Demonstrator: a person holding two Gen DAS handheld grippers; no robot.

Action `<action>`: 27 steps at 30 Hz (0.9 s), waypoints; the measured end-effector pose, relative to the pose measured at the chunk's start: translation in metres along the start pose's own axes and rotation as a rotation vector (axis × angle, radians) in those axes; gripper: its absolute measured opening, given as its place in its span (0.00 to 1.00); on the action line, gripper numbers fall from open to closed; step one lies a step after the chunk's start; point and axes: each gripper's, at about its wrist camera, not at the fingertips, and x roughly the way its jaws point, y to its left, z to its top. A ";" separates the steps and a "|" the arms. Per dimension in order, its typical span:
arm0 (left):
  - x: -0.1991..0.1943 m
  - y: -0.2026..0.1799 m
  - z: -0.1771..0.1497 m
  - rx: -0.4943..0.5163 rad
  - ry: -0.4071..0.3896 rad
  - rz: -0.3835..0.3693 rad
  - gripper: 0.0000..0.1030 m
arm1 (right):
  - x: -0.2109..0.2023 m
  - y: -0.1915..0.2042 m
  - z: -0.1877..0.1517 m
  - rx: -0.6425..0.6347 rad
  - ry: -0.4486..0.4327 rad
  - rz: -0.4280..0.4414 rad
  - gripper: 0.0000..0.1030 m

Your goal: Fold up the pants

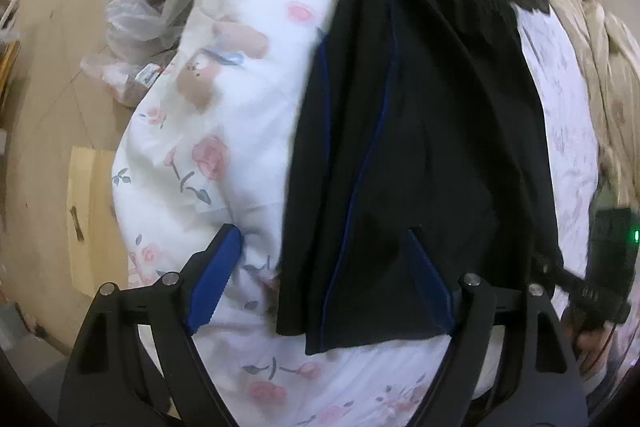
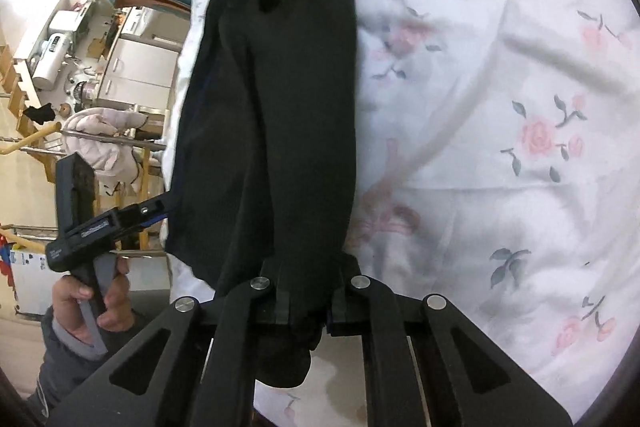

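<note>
The left gripper [image 1: 322, 259] hangs with its blue-padded fingers [image 1: 214, 279] spread wide above the hem of the black pants [image 1: 420, 131], gripping nothing. The pants lie lengthwise on a floral bedsheet [image 1: 224, 131], a thin blue stripe along one seam. The right gripper [image 2: 306, 301] is pinched closed on the pants' near end.

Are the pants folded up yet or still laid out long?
Still long: the pants lie as one narrow lengthwise strip on the floral bedding, legs apparently stacked. Right gripper clamps one end.
</note>
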 end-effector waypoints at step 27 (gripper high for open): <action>-0.004 -0.006 0.005 0.043 -0.022 0.020 0.55 | -0.025 -0.024 -0.009 0.109 -0.062 0.010 0.48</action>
